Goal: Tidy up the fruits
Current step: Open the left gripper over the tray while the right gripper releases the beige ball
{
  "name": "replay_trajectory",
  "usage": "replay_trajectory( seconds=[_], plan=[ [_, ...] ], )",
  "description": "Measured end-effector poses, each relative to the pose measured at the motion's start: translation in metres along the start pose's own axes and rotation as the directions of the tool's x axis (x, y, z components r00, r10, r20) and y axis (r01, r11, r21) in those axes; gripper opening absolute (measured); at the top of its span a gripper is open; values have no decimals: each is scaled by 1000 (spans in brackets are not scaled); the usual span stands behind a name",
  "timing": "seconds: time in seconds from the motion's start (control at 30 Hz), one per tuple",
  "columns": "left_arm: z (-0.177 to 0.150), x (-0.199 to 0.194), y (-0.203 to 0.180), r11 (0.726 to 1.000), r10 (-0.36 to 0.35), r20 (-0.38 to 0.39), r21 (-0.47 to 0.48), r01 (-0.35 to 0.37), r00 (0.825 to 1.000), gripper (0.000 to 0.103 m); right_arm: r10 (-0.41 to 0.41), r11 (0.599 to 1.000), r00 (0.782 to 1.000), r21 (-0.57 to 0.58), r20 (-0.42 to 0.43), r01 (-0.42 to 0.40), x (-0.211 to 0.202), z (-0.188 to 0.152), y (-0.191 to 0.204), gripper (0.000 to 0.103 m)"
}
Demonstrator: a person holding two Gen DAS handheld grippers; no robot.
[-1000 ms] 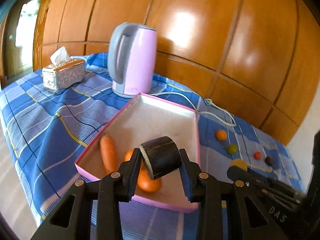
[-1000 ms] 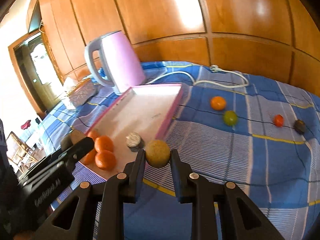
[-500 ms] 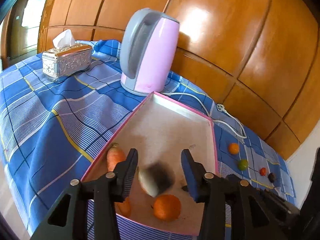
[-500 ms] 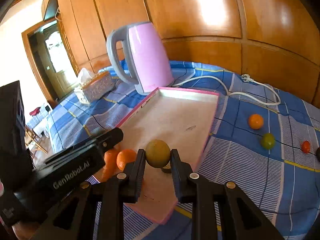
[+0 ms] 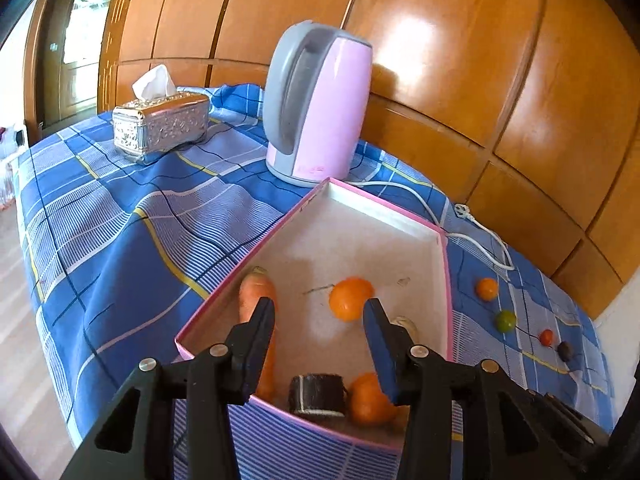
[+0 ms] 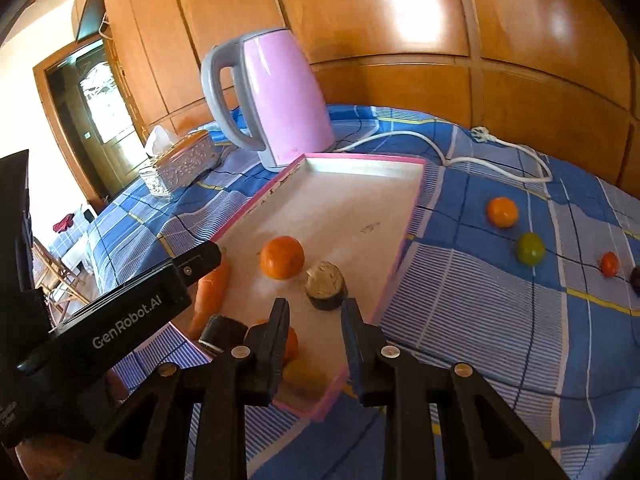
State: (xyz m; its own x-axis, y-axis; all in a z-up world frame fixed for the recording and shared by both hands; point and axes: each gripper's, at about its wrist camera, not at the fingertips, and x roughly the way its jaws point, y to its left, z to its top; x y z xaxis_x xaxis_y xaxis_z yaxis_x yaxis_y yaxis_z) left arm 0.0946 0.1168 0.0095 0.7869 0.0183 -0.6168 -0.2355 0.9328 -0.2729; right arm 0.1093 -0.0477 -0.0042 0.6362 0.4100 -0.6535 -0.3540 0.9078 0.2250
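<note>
Two drops at once. My left gripper (image 5: 319,306) has just been opening and now stands apart and empty. Its dark chunk (image 5: 318,396) lies against the near wall of the tray (image 5: 240,256). My right gripper (image 6: 315,304) holds nothing either, jaws narrowly apart; the yellow fruit (image 6: 297,372) it carried sits in the tray, half under one finger. Both deliveries look done. Only the right view shows a cut slice (image 6: 325,282) face-up; the left view hides most of it. Four fruits, a loose orange (image 6: 502,212) among them, wait on the cloth (image 6: 460,300).
</note>
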Motion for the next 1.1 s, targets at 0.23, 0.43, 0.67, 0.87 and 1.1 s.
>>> replay_trajectory(
  seconds=[0.23, 0.43, 0.67, 0.87, 1.1],
  plan=[
    [-14, -15, -22, 997, -31, 6, 66, 31, 999, 47, -41, 999, 999, 28, 30, 41, -20, -6, -14, 28],
    [-26, -21, -42, 991, -60, -2, 117, 59, 998, 47, -68, 996, 997, 52, 45, 66, -33, -9, -27, 28],
    [-40, -23, -63, 981, -79, -16, 177, 81, 997, 47, -102, 992, 993, 78, 57, 98, -45, -15, -42, 28],
    [-53, -24, -82, 963, -107, -25, 247, 110, 994, 47, -136, 985, 990, 111, 46, 130, -50, -23, -61, 28],
    [-72, -22, -102, 932, -156, -57, 321, 166, 986, 47, -203, 967, 979, 162, 12, 199, -56, -36, -95, 30]
  ],
)
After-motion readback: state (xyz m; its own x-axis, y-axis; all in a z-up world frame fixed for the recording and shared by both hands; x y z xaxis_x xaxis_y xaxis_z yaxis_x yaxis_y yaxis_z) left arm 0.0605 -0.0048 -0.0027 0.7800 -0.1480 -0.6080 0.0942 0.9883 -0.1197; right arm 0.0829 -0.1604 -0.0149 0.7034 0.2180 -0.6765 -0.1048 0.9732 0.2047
